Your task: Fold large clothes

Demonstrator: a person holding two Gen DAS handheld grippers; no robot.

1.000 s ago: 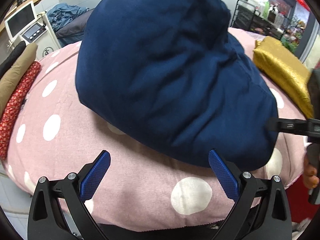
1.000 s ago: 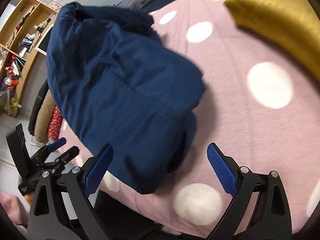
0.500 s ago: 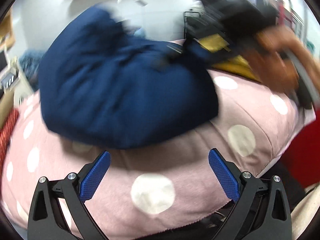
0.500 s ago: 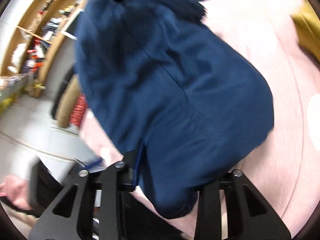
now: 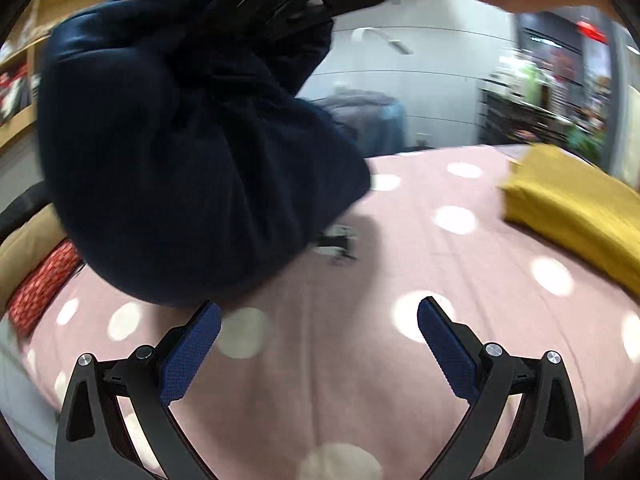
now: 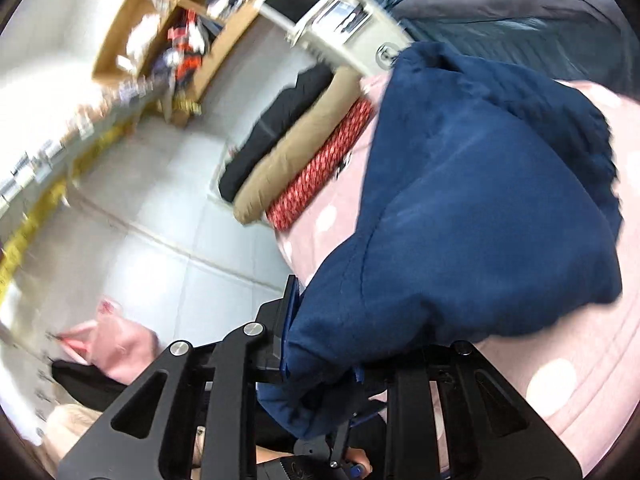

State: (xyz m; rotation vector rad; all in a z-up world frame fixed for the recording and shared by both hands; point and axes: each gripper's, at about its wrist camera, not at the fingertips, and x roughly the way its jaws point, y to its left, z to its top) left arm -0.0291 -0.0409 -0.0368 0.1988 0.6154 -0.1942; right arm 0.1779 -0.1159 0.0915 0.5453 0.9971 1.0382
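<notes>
A bulky navy blue garment (image 5: pixel 180 168) hangs bunched in the air above the pink polka-dot bed (image 5: pixel 360 360). My right gripper (image 6: pixel 320 348) is shut on a thick fold of the garment (image 6: pixel 460 220) and also shows at the top of the left wrist view (image 5: pixel 280 4), holding it up. My left gripper (image 5: pixel 318 344) is open and empty, low over the bed's near edge, just below and right of the hanging bundle. A small white tag (image 5: pixel 336 242) shows under the garment.
A folded mustard-yellow cloth (image 5: pixel 572 216) lies on the bed at right. Stacked black, tan and red folded items (image 6: pixel 296 156) sit at the bed's left edge. Wooden shelves (image 6: pixel 168 20) and a white device stand beyond. A grey-blue pile (image 5: pixel 360 120) lies behind the bed.
My right gripper closed on the navy garment and lifted it off the bed into a hanging bundle. My left gripper stayed open and swung toward the bed's middle.
</notes>
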